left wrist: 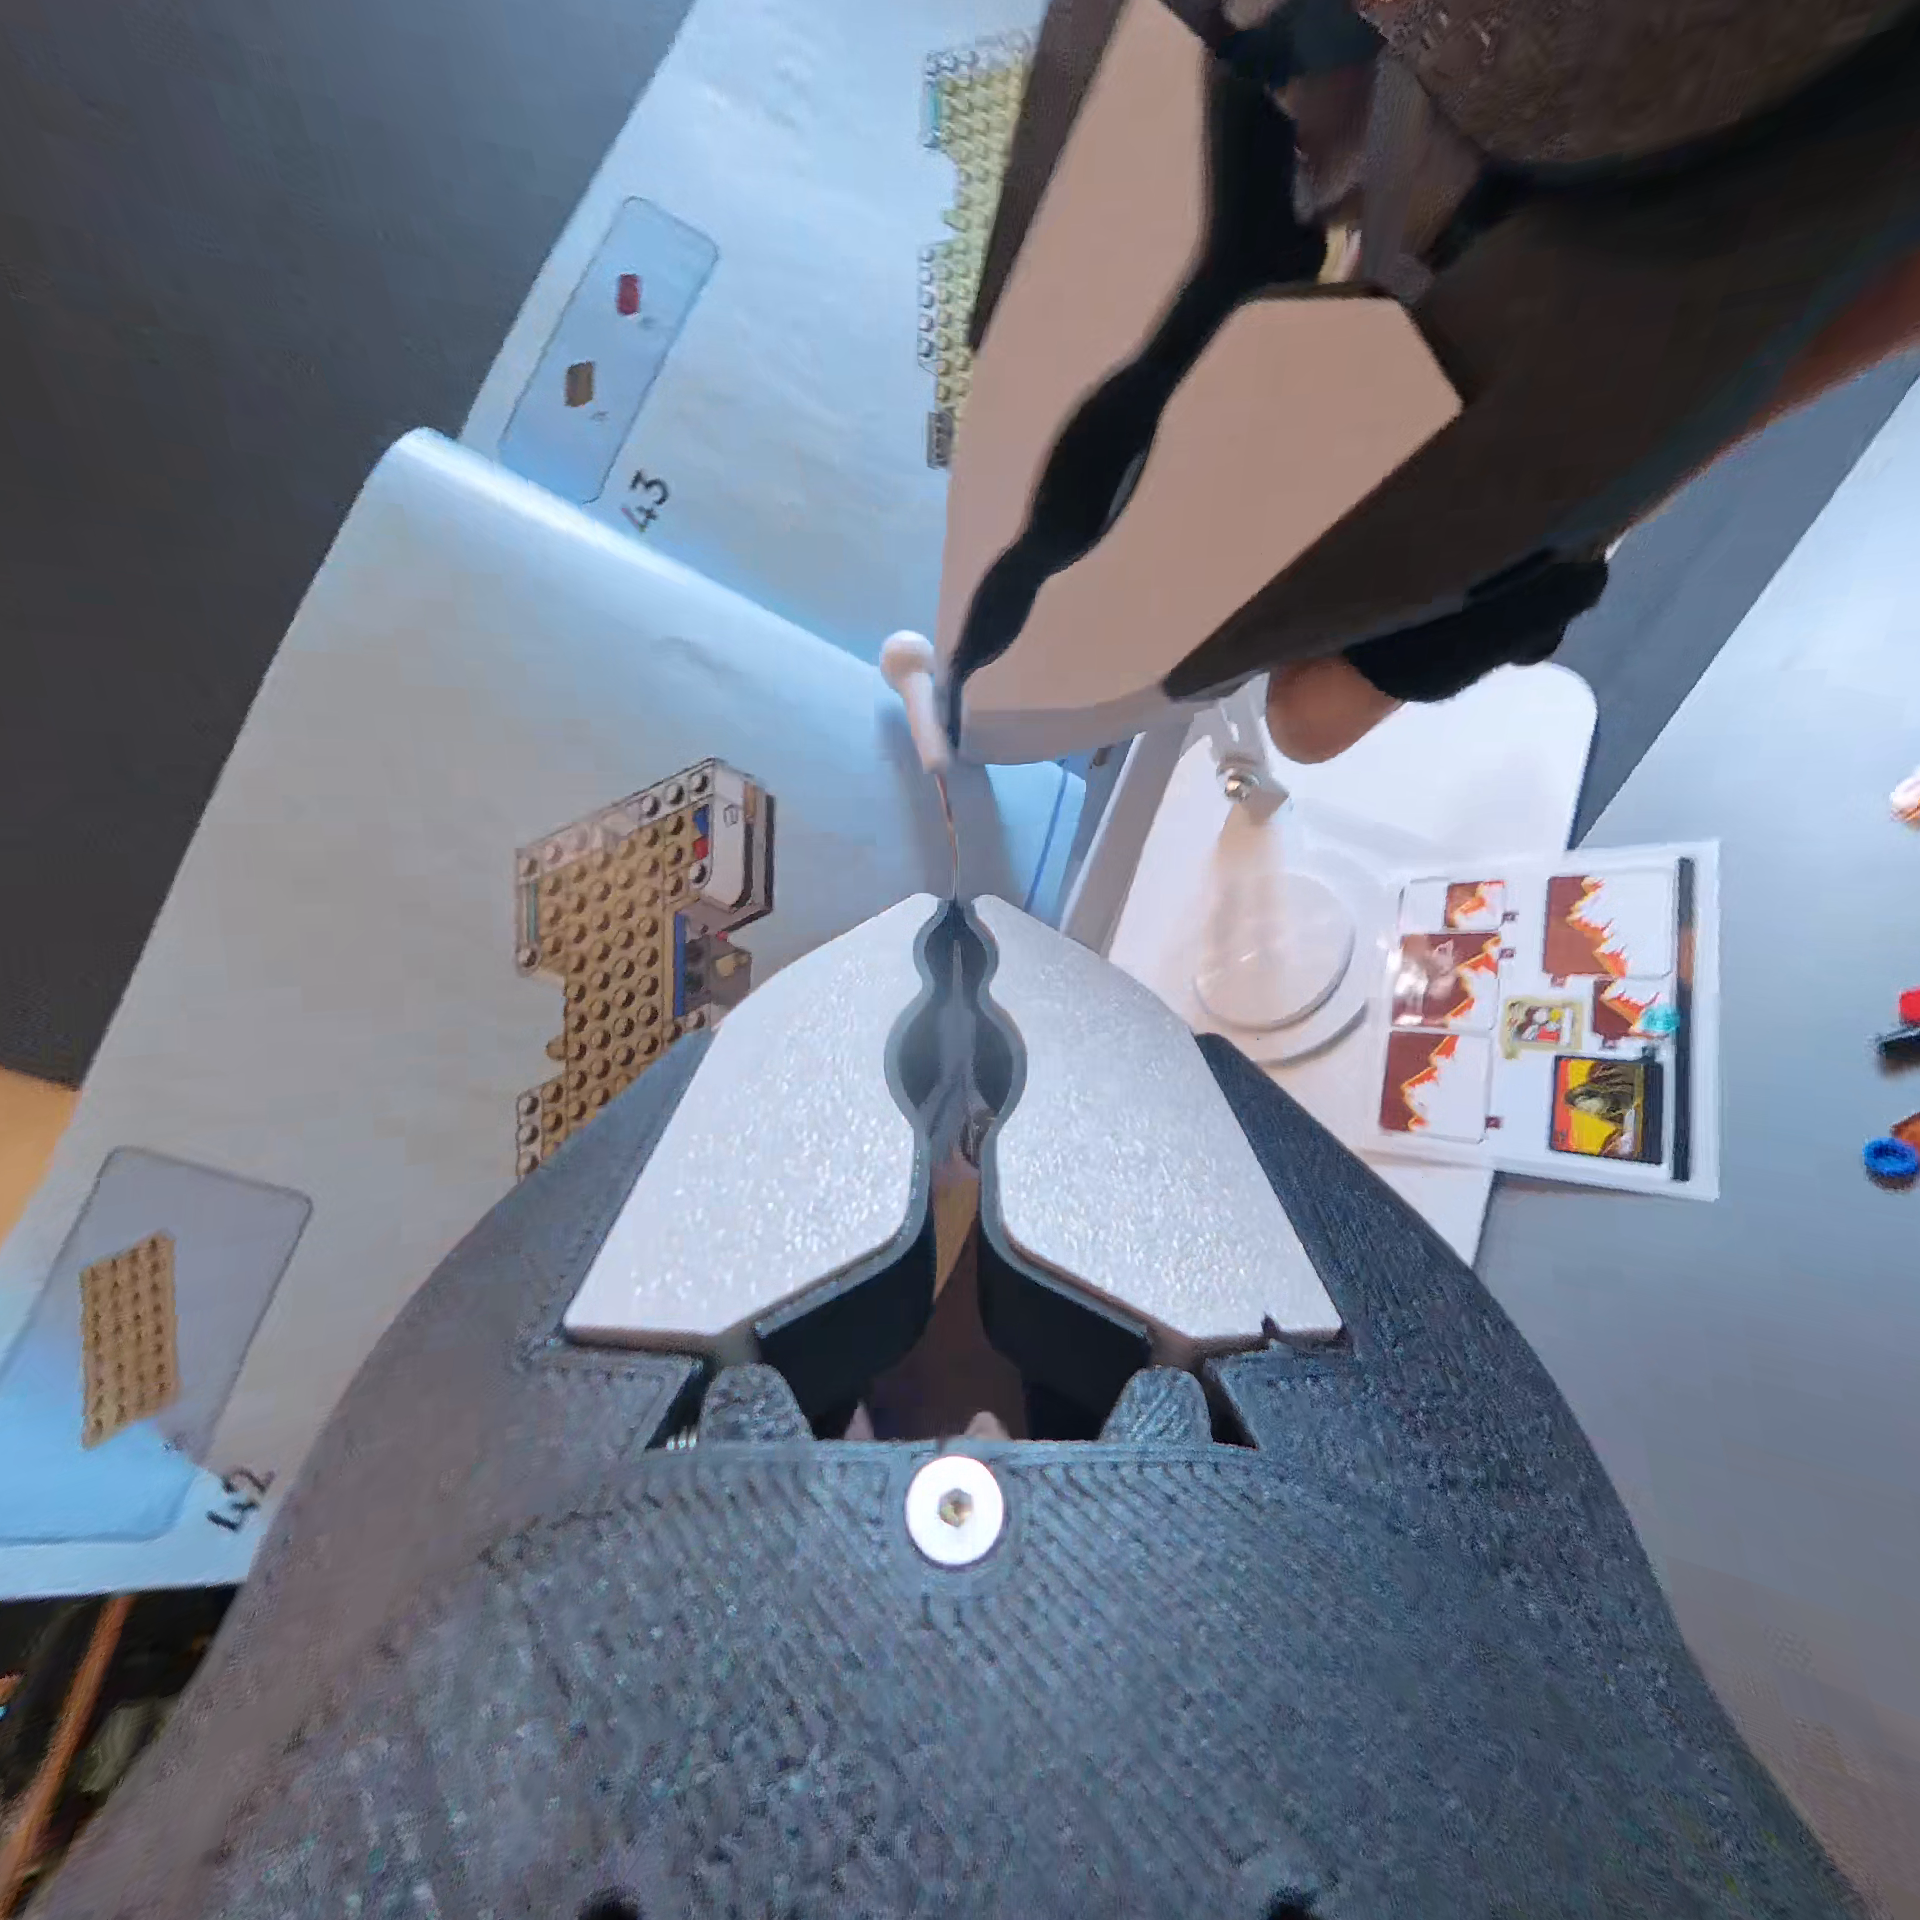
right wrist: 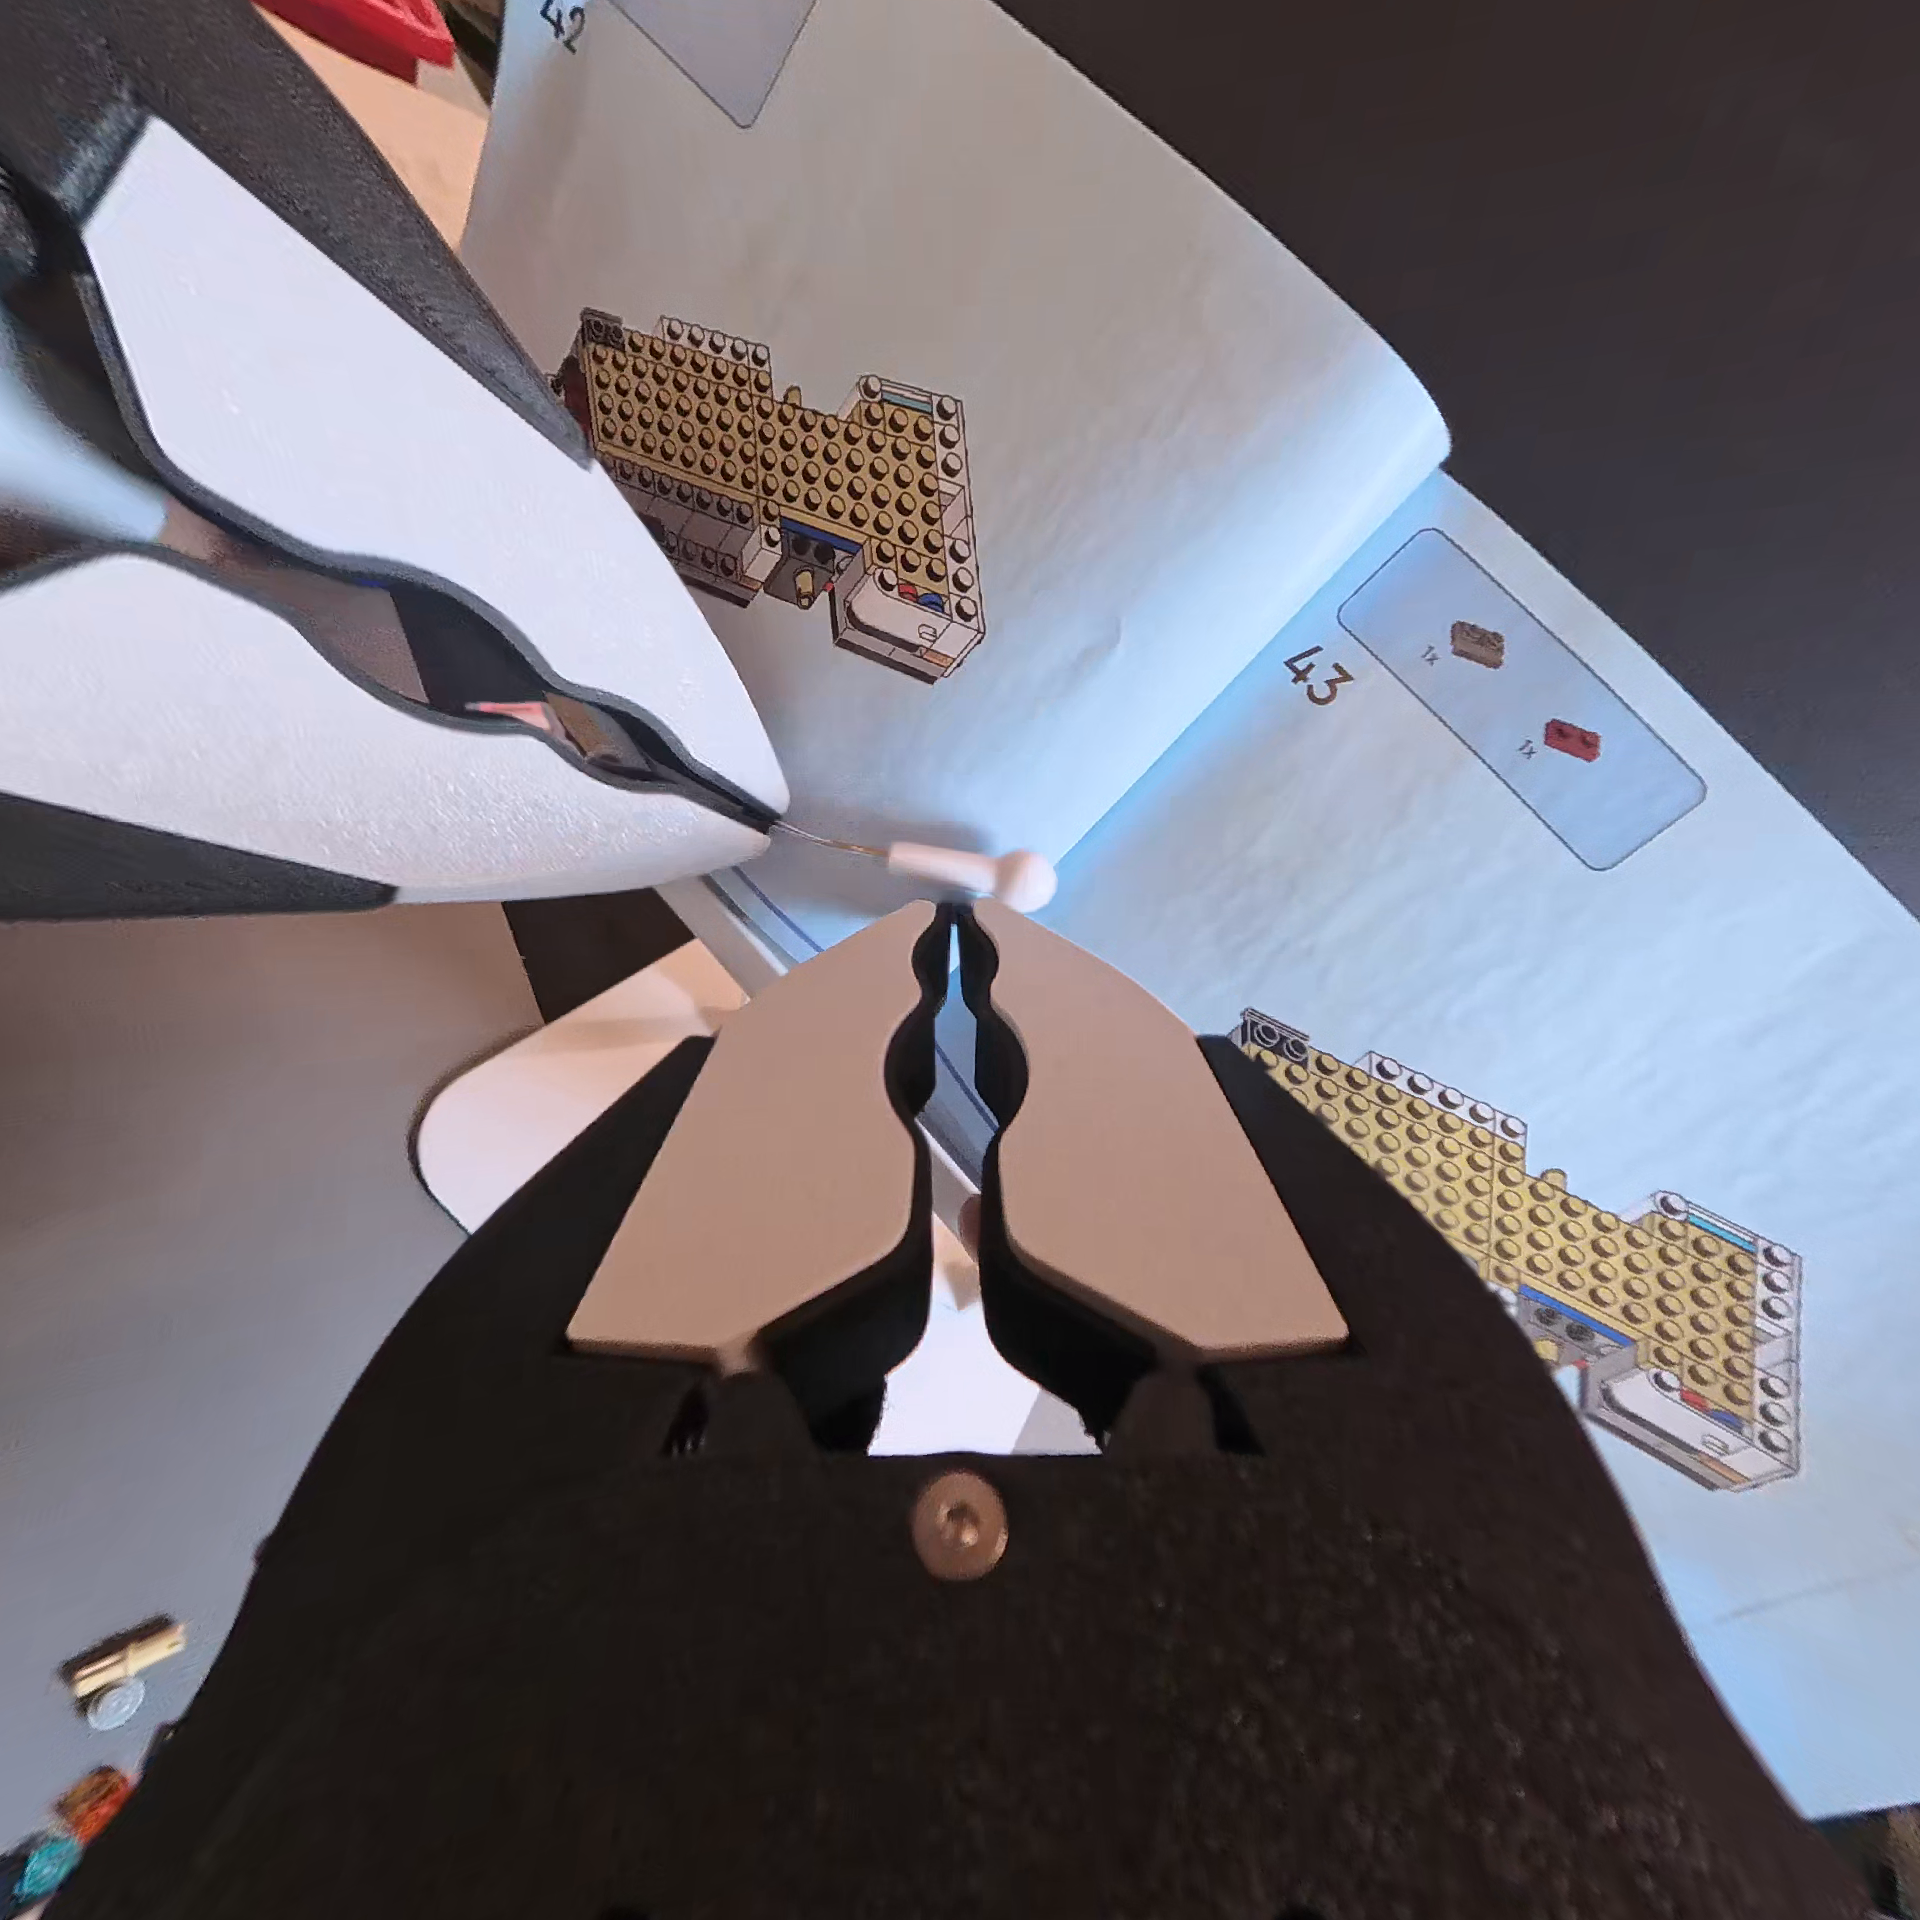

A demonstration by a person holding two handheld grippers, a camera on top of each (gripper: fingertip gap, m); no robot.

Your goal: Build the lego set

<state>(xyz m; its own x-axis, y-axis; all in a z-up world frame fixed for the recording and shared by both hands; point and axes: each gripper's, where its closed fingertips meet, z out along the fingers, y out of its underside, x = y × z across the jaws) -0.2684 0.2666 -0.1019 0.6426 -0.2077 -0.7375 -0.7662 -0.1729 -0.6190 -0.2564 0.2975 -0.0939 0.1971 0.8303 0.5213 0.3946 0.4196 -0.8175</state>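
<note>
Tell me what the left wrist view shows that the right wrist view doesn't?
Only the left wrist view shows the sticker sheet, the round clear stand and a small blue ring. Only the right wrist view shows a beige brick piece lying low on the left. Both show the open instruction booklet and the white ball-ended pin, gripped by the left tongs and the right tongs.

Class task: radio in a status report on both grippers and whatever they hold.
Left gripper shut on thin strip with white ball-ended handle. Right gripper shut at the handle, grip unclear. Open instruction booklet behind.
</note>
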